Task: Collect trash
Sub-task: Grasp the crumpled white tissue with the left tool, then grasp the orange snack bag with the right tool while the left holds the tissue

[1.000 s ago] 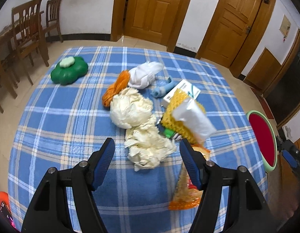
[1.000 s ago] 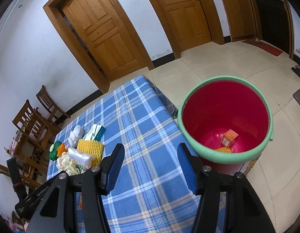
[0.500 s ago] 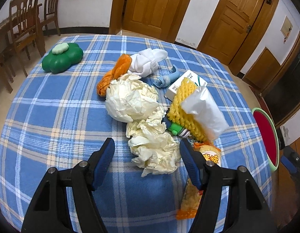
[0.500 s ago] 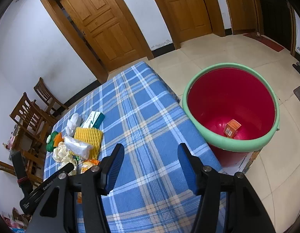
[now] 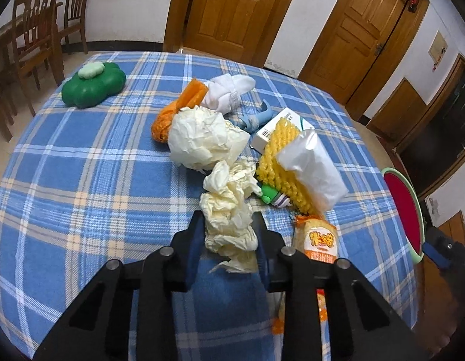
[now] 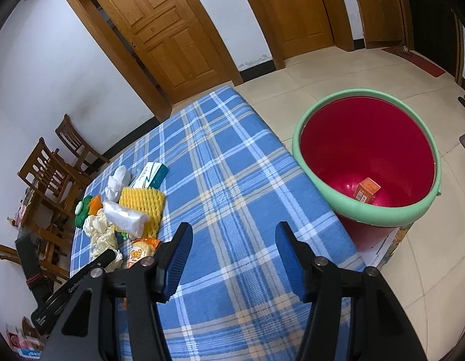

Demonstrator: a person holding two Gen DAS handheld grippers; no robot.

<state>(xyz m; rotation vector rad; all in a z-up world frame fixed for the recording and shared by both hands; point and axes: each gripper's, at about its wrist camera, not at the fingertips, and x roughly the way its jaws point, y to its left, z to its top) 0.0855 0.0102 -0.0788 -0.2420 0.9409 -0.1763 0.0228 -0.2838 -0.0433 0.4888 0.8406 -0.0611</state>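
Observation:
My left gripper is shut on a crumpled cream paper wad that lies on the blue plaid tablecloth. Behind it lie a bigger paper ball, a yellow foam net under a white plastic bag, an orange snack packet, an orange net, a white cloth and a white box. My right gripper is open and empty above the table's right part. The red bin with a green rim stands on the floor to its right, with an orange box inside.
A green flower-shaped container sits at the table's far left. Wooden chairs stand beyond the left edge. Wooden doors line the far wall. The bin also shows at the right edge in the left wrist view.
My left gripper moved forward to the cream paper wad and shut on it. My right gripper drifted slightly over the table and stayed open.

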